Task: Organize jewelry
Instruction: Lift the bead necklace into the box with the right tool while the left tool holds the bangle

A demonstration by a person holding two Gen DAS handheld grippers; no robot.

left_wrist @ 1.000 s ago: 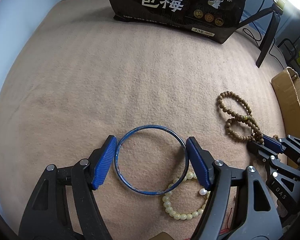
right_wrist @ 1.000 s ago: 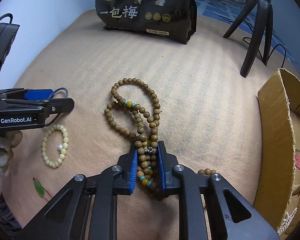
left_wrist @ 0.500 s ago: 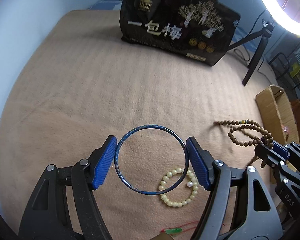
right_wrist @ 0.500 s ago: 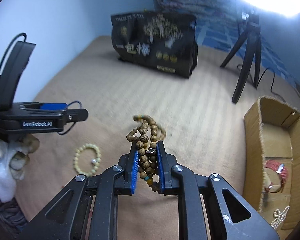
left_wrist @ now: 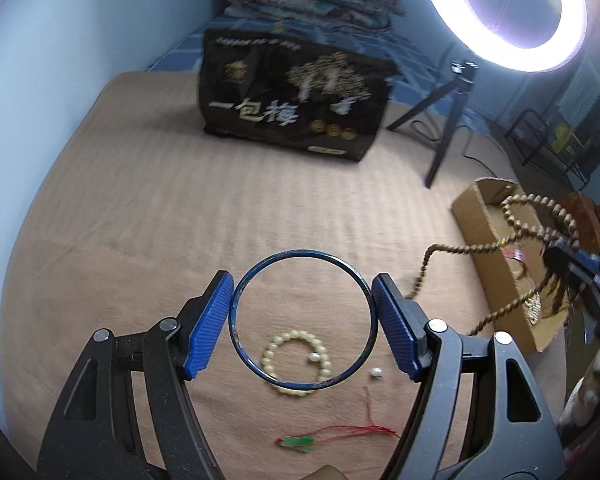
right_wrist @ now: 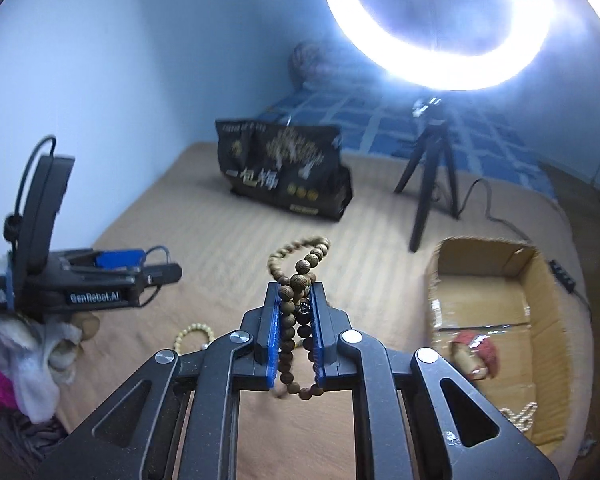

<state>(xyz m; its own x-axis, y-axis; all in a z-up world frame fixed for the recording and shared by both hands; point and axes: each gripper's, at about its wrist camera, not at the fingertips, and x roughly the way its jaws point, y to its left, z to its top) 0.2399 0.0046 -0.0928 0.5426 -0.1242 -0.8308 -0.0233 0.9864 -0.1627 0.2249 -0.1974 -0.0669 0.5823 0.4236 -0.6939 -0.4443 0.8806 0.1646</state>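
Note:
My left gripper (left_wrist: 302, 312) is shut on a thin blue bangle (left_wrist: 300, 256) and holds it well above the tan bed cover. My right gripper (right_wrist: 296, 320) is shut on a long string of brown wooden beads (right_wrist: 300, 256); its loops hang in the air in the left wrist view (left_wrist: 460, 249), by the open cardboard box (left_wrist: 496, 256). A cream bead bracelet (left_wrist: 276, 346) lies on the cover below the bangle, with a loose pearl (left_wrist: 376, 373) beside it. The box (right_wrist: 540, 296) holds a red item (right_wrist: 480, 350) and a pale chain (right_wrist: 520, 418).
A black snack bag (left_wrist: 292, 112) stands at the far side of the cover. A black tripod (left_wrist: 444, 128) with a bright ring light (left_wrist: 512, 12) stands right of it. A green pendant on red thread (left_wrist: 300, 442) lies near me.
Both grippers rose high off the cover. The wooden beads left the surface and now dangle next to the box. The bangle stays gripped.

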